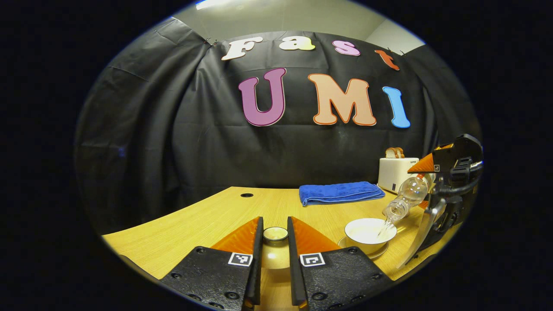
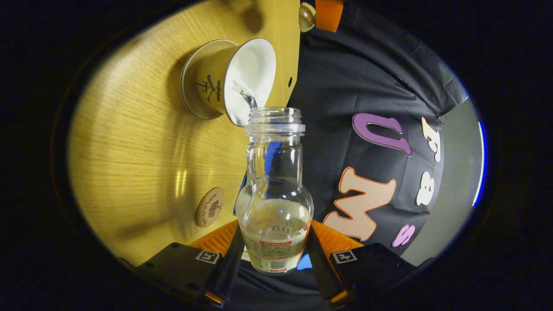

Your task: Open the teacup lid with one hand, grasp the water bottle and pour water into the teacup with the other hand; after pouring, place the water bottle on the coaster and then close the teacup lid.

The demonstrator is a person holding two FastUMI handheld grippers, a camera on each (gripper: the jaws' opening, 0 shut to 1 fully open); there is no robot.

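The teacup (image 2: 235,82) stands open on its saucer (image 2: 190,93) on the wooden table (image 1: 207,216), and a thin stream of water runs into it from the mouth of the water bottle (image 2: 275,190), which is tipped well over with its neck just above the cup's near rim. The right gripper (image 2: 275,252) clamps the bottle low on its body, both fingers pressing against the labelled part. Since the stream lands close to the rim and not at the middle of the cup, a small drift of the hand could send water onto the saucer or the table; tipping further could bring a gulp that splashes out, and the smooth, rounded plastic might twist or slip between the fingers while it is held slanted. The cup could also overfill if the pour runs too long, though how full it is cannot be read here. The left gripper (image 1: 275,246) is closed narrowly around the teacup lid (image 1: 275,234), pinched by its knob and hanging above the table to the side of the cup; a loosened grip would drop it. The round coaster (image 2: 210,206) lies on the table apart from the cup, waiting for the bottle. Farther off are a folded blue towel (image 1: 341,192) and a toaster (image 1: 395,172) holding bread.
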